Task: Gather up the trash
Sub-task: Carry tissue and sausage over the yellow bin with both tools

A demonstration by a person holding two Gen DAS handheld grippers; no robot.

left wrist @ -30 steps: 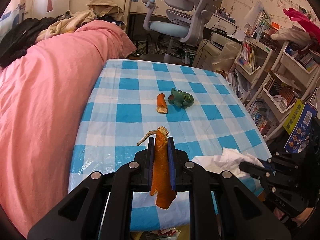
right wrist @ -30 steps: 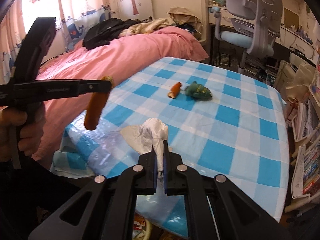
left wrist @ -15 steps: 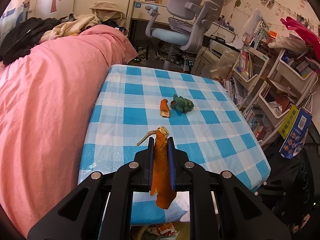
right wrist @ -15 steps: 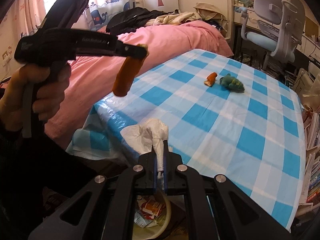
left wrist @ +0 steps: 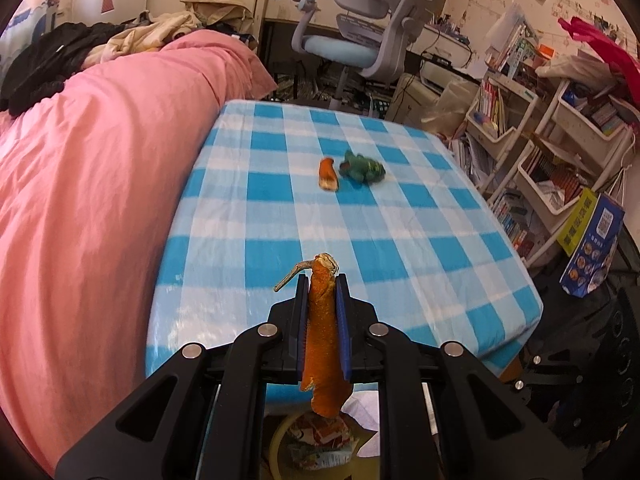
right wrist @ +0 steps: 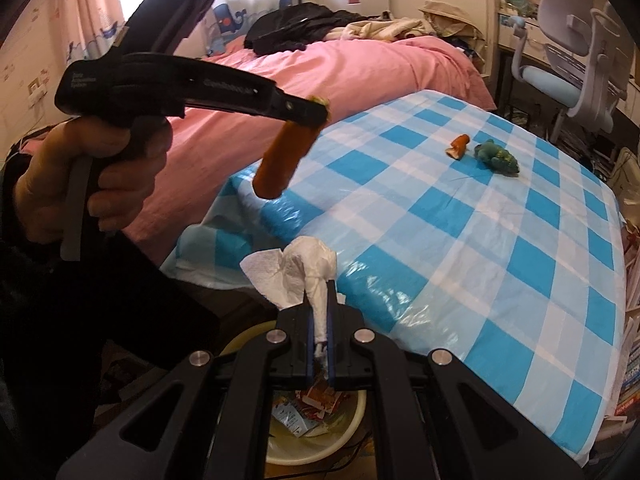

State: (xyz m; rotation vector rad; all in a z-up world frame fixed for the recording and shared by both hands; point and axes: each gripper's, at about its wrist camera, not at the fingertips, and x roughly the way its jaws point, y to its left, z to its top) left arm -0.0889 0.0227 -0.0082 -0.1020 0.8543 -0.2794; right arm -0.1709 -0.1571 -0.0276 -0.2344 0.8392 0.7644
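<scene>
Nearest the right wrist camera, the right tool (right wrist: 319, 320) has its blue pads pressed together on a crumpled white tissue (right wrist: 304, 276), which bunches up above the fingertips. Directly beneath it, on the floor at the near edge of the worktop, stands a pale yellow bin (right wrist: 352, 420) with wrappers and scraps inside — the left wrist view shows the same bin (left wrist: 280, 436) below its own tool.

The left tool (left wrist: 322, 300) pinches a long strip of orange peel (left wrist: 323, 344), the strip hanging down past the pads and a dry stem sticking out at its upper end. From the right camera that tool (right wrist: 310, 114) shows gripped by a hand (right wrist: 92, 176), the peel (right wrist: 286, 160) dangling just off the corner of the worktop (right wrist: 500, 280), which wears a blue-and-white checked cloth.

Farther along the cloth lie a second, shorter piece of peel (left wrist: 327, 174) and, just beside it, a green toy (left wrist: 362, 166). Beyond — a pink bed (left wrist: 88, 168) to the left and a grey desk chair (left wrist: 372, 28) at the far end.
</scene>
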